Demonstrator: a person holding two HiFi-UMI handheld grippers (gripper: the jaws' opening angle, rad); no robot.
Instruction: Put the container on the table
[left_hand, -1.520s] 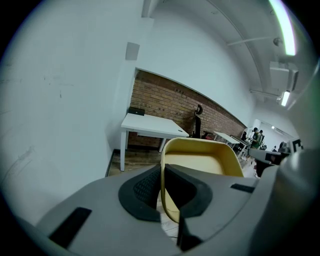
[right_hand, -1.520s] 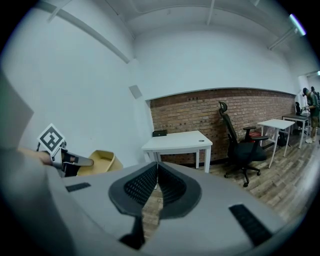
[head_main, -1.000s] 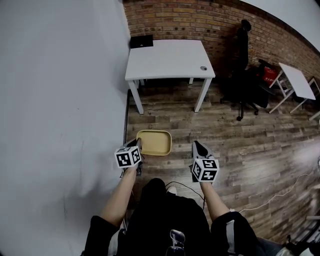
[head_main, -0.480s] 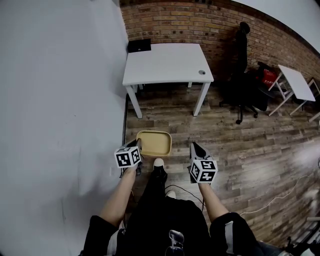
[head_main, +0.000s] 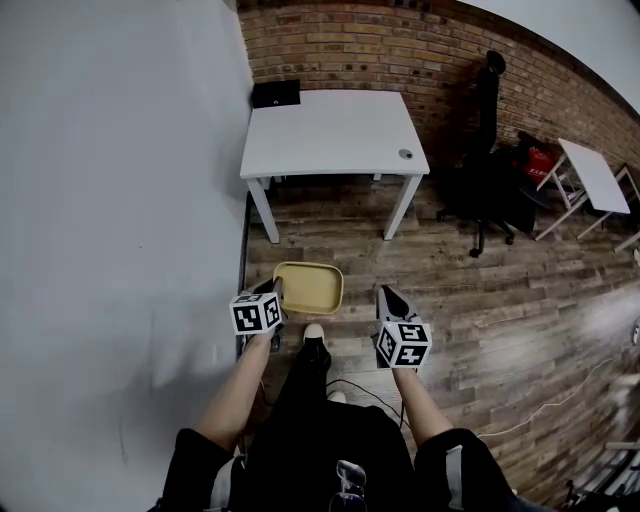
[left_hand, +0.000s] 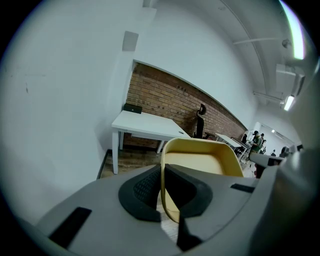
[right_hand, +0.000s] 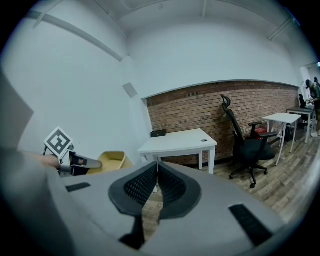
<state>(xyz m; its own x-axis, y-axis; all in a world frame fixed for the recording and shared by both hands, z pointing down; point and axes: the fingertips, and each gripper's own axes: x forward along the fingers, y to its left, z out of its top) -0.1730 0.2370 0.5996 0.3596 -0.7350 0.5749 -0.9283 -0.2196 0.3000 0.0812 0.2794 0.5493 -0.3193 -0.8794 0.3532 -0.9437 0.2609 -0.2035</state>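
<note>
A yellow container is being held out above the floor by the left gripper in the head view, well short of the white table being faced across bare planks. The right gripper is being carried alongside, apart from the container. The wall is being passed closely on the left and a chair is being shown well off to the right, so open room is being offered straight ahead, up to the table's near edge and two front legs. On the tabletop only a black box at the far left corner and a small round thing near the right edge are being shown, with most of the surface bare. In the left gripper view, the container's thin rim is being pinched between the two dark pads, one inside its wall and one outside, so the whole container is being hung from that single hold. In the right gripper view, the jaws are being shown pressed together with nothing between them. The likeliest trouble is being judged a pivot or slip of the container at its one-sided hold, brought on by a jolt in walking. A knock of its far rim against the table edge is also being risked if it is brought in too low, and a brush with the wall if the path is bent left.
</note>
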